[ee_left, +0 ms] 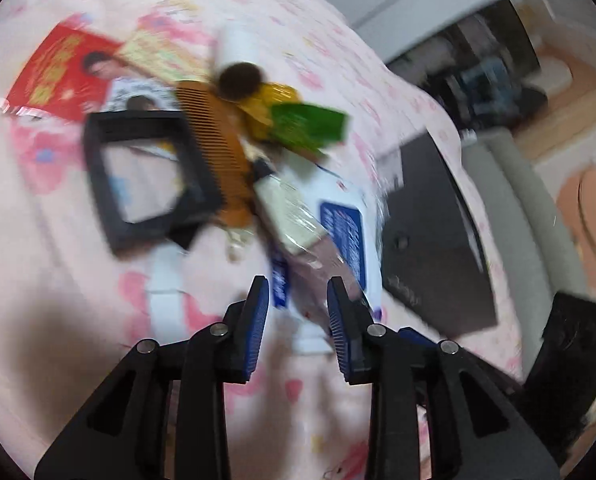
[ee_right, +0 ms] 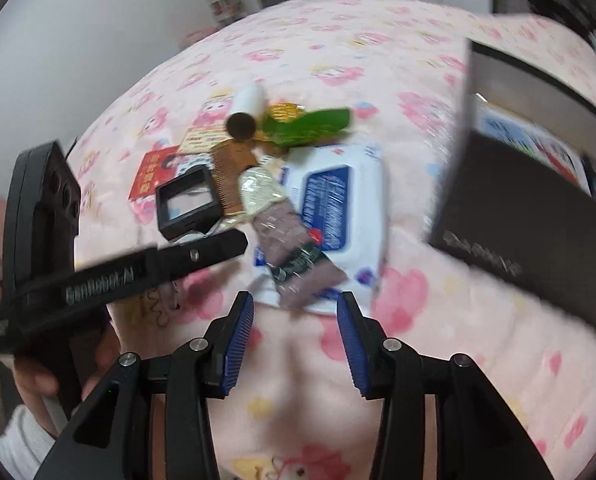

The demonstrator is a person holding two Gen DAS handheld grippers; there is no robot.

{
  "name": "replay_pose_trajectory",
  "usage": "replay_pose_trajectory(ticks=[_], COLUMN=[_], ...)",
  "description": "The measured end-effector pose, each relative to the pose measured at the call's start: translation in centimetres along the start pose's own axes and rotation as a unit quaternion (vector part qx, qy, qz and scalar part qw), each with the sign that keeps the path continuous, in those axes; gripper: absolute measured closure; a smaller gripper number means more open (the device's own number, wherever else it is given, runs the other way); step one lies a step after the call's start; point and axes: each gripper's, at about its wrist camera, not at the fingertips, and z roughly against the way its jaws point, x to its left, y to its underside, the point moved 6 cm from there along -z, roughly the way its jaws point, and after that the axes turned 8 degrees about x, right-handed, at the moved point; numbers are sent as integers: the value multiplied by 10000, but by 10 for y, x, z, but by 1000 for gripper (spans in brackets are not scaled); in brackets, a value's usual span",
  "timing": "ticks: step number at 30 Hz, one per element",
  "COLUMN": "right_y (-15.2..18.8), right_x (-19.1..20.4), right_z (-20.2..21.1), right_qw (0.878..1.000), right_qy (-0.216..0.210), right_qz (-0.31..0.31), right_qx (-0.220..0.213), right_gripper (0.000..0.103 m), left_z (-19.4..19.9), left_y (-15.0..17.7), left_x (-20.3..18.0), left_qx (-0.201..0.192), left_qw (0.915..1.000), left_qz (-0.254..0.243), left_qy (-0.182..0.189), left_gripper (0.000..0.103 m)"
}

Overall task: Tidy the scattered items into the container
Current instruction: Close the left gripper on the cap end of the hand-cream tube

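Note:
A pile of small items lies on the pink blanket: a black square frame (ee_left: 150,176) (ee_right: 188,204), an orange comb (ee_left: 218,152) (ee_right: 228,172), a white bottle with a brown cap (ee_left: 238,52) (ee_right: 250,100), a green packet (ee_left: 305,124) (ee_right: 313,124), a cream and brown sachet (ee_left: 294,212) (ee_right: 274,216) and a white and blue wipes pack (ee_left: 341,224) (ee_right: 337,200). The black container (ee_left: 429,240) (ee_right: 517,220) stands to the right. My left gripper (ee_left: 298,300) (ee_right: 234,242) hangs open over the near end of the sachet. My right gripper (ee_right: 296,312) is open and empty, just short of the pile.
A red packet (ee_left: 58,72) (ee_right: 154,176) and a yellow leaflet (ee_left: 158,52) lie at the pile's far left. Printed packs (ee_right: 529,140) lie inside the container. A hand (ee_right: 34,380) holds the left gripper. A grey seat (ee_left: 517,200) and floor are beyond the bed's right edge.

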Motion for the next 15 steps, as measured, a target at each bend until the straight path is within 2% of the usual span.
replay_pose_trajectory(ticks=[1, 3, 7, 15], right_y=[-4, -12, -15, 19], right_x=[0, 0, 0, -13], right_z=[-7, -20, -43, -27], right_qw=[10000, 9997, 9995, 9994], right_qy=[73, 213, 119, -139], right_qz=[20, 52, 105, 20], right_qx=[27, 90, 275, 304], right_gripper=[57, 57, 57, 59], left_z=[0, 1, -1, -5], left_y=[-2, -3, -1, 2], left_x=[5, 11, 6, 1], left_qx=[10, 26, 56, 176], left_qw=[9998, 9993, 9998, 9998], left_qz=[146, 305, 147, 18], left_qy=[103, 204, 84, 29], left_gripper=[74, 74, 74, 74])
